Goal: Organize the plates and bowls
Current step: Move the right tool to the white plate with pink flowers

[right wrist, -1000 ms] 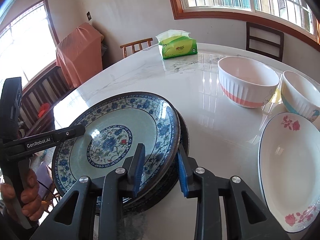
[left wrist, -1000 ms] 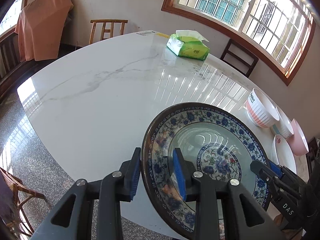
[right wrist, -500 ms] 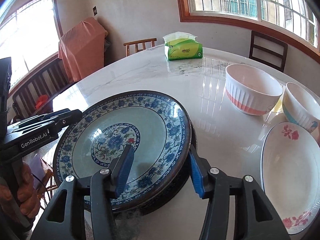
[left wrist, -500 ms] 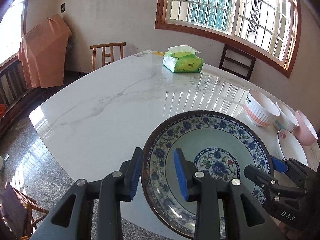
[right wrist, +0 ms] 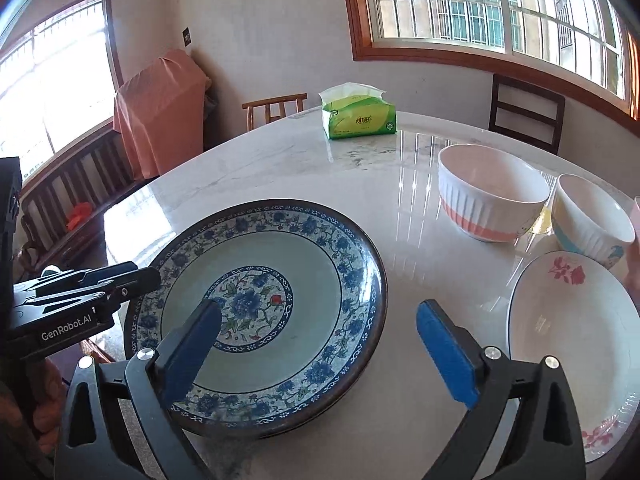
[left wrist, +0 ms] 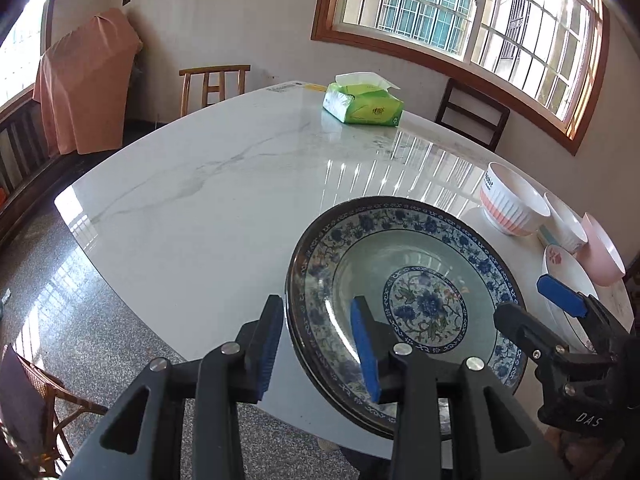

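Note:
A blue floral plate (right wrist: 260, 300) lies flat on a second dark-rimmed plate (right wrist: 332, 414) near the marble table's front edge. My left gripper (left wrist: 318, 350) straddles the plate's (left wrist: 416, 304) left rim. Its jaws are opening, with the rim between the pads and a gap on the inner side. My right gripper (right wrist: 320, 348) is opening wide. One finger hangs over the plate's bowl and the other over the table to its right, neither touching the rim. From the left wrist, the right gripper (left wrist: 538, 312) stands at the plate's right side.
A white bowl with a pink band (right wrist: 492, 196), a blue-banded bowl (right wrist: 592, 216) and a pink bowl (left wrist: 604, 248) stand at the right. A white oval plate with red flowers (right wrist: 572, 344) lies before them. A green tissue pack (right wrist: 360, 116) sits far back. Chairs ring the table (left wrist: 224, 184).
My right jaws have spread wide and let go of the plate's rim. The top plate has settled level onto the lower one. My left jaws have widened slightly.

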A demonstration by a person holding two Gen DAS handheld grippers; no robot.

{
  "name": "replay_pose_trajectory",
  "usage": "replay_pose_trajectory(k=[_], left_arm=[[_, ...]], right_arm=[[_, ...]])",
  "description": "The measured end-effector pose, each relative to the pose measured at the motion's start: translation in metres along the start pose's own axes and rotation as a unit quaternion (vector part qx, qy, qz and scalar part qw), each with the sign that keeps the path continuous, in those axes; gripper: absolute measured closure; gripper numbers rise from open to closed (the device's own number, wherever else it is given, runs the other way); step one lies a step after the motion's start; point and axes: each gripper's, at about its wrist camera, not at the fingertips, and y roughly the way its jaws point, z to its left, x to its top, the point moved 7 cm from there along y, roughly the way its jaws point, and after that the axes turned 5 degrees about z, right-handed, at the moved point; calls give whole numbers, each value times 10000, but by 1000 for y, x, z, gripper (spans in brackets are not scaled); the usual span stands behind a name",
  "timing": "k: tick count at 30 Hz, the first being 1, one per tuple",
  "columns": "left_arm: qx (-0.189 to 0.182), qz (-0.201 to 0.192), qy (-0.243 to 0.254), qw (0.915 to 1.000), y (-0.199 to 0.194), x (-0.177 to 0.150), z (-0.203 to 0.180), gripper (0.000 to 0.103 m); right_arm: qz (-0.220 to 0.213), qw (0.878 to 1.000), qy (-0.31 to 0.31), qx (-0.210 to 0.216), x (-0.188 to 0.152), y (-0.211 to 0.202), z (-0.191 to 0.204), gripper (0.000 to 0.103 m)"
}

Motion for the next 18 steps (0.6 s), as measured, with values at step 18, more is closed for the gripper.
replay_pose_trajectory(k=[18], left_arm=[[-814, 113, 1342, 9875, -28, -30, -145, 62]], right_arm=[[-979, 9799, 1361, -1081, -64, -134, -134, 6]])
